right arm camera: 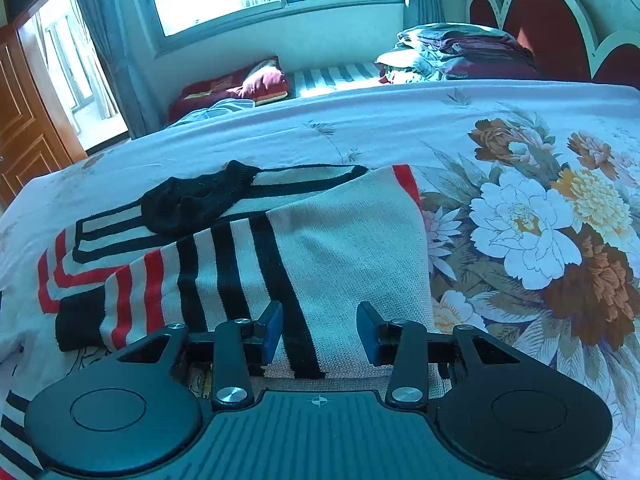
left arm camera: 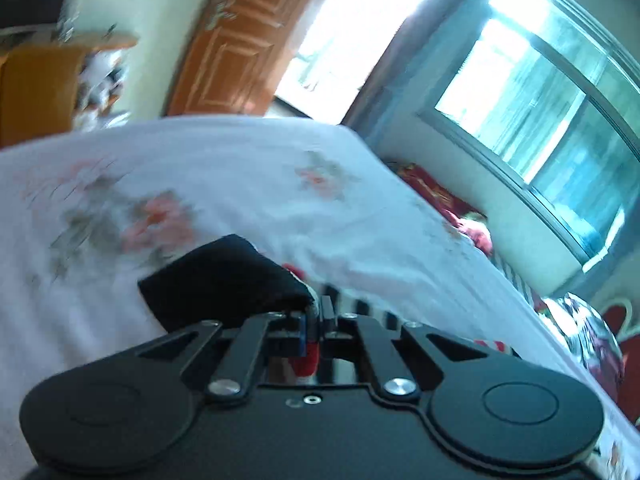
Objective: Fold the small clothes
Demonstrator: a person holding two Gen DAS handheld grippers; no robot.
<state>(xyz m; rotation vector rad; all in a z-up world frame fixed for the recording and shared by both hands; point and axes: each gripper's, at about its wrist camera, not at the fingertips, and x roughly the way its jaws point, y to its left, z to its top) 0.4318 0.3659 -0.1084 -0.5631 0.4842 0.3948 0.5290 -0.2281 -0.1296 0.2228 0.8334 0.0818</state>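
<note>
No readable text, label, brand, number or sign appears in either wrist view.

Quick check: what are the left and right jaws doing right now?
Left gripper: closed on the striped knit garment.
Right gripper: jaws apart over the garment, holding nothing.

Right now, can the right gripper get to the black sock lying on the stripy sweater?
Probably yes. The right gripper is open above the stripy sweater, and the black sock lies uncovered further ahead to its left, with nothing in between.
</note>
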